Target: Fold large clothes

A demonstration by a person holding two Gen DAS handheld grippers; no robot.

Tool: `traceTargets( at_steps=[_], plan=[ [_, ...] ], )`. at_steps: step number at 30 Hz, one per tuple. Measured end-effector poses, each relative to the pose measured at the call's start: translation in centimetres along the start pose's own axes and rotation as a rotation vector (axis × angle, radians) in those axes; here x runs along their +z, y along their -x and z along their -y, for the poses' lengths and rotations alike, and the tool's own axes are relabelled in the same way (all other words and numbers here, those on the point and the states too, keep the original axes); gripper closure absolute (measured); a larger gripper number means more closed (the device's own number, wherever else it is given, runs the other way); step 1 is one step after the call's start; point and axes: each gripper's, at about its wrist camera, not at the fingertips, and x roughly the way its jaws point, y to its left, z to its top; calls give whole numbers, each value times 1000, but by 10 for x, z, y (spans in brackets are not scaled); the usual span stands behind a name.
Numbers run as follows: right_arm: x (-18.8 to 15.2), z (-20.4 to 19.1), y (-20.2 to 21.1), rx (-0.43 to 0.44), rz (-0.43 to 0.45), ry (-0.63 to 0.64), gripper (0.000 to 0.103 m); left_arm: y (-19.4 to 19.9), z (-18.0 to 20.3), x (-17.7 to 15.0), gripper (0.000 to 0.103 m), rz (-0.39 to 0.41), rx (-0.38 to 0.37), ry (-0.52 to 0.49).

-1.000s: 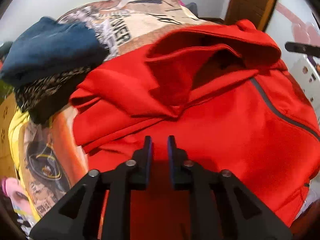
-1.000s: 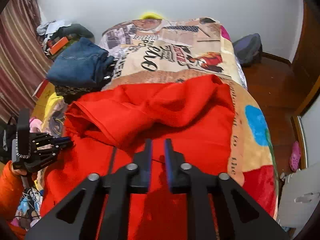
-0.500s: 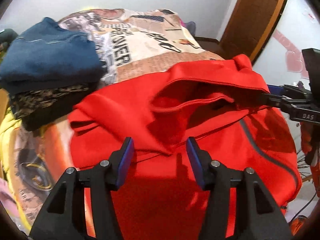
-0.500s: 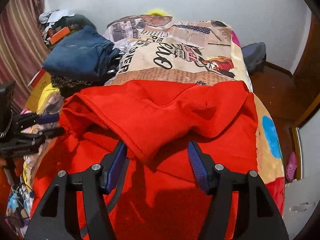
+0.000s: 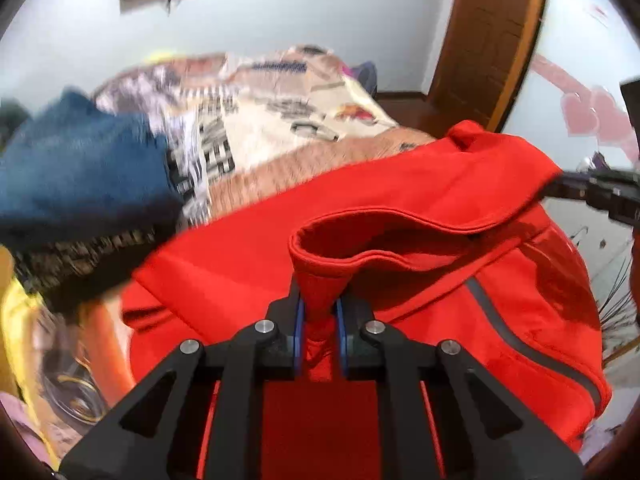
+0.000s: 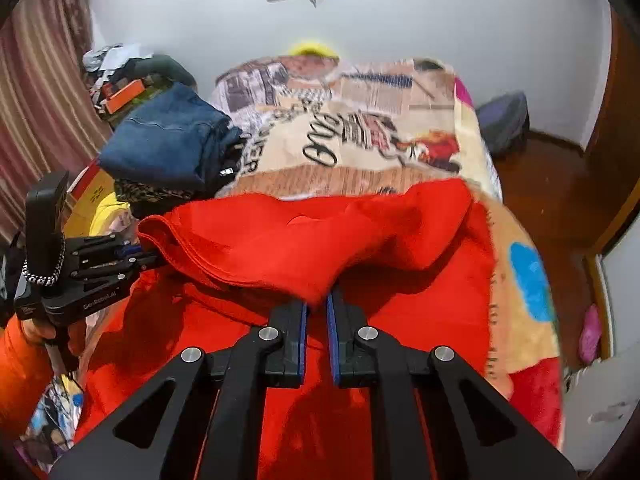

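Observation:
A large red jacket (image 5: 420, 200) with a grey seam lies spread on the bed, its top part folded over; it also shows in the right wrist view (image 6: 320, 248). My left gripper (image 5: 318, 308) is shut on a bunched red edge of the jacket and holds it raised. My right gripper (image 6: 317, 308) is shut on the opposite edge of the same folded flap. Each gripper shows in the other's view: the left gripper at the left (image 6: 132, 258), the right gripper at the right (image 5: 576, 188), both at the flap's ends.
A stack of folded clothes with blue jeans (image 6: 168, 144) on top sits at the bed's left side. The printed blanket (image 6: 360, 136) covers the bed beyond the jacket. A wooden door (image 5: 492, 40) and floor lie to the right, a curtain (image 6: 36, 92) to the left.
Both grippers were shut, opened wide half a second ago, and have now closed on the jacket's folded edge. The edge is lifted off the jacket body.

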Motion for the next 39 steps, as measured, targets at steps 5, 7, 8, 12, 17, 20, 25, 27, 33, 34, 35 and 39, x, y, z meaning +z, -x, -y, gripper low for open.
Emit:
traceTargets(
  at_steps=[5, 7, 8, 12, 17, 20, 25, 27, 33, 34, 35, 39],
  plan=[
    [-12, -1, 6, -13, -21, 17, 96, 8, 7, -15, 91, -17, 12, -47],
    [-17, 4, -2, -16, -56, 8, 96, 2, 5, -25, 91, -62, 7, -35],
    [-22, 8, -6, -14, -77, -5, 96, -1, 3, -31, 91, -90, 3, -25],
    [-27, 18, -6, -18, -102, -50, 96, -6, -4, -49, 90, -168, -21, 19],
    [-12, 21, 5, -16, -71, -67, 95, 11, -23, -51, 87, -153, 27, 61],
    [0, 20, 7, -10, -40, -63, 94, 24, -41, -38, 77, -104, 69, 101],
    [25, 12, 0, -15, 11, -31, 91, 26, -63, -4, 68, -37, 113, 156],
    [32, 7, -7, -16, 11, -13, 90, 20, -66, 9, 68, -25, 94, 168],
    [34, 4, -50, 22, -82, -17, 85, -21, -51, 23, 68, -72, 3, 185],
    [30, 5, -58, 13, -111, -14, 85, -30, -46, 19, 68, -95, -11, 183],
    [25, 7, -67, 5, -142, -12, 85, -36, -41, 15, 68, -114, -20, 178],
    [4, 17, -80, -2, -207, -7, 85, -59, -25, -11, 60, -196, -45, 138]
  ],
)
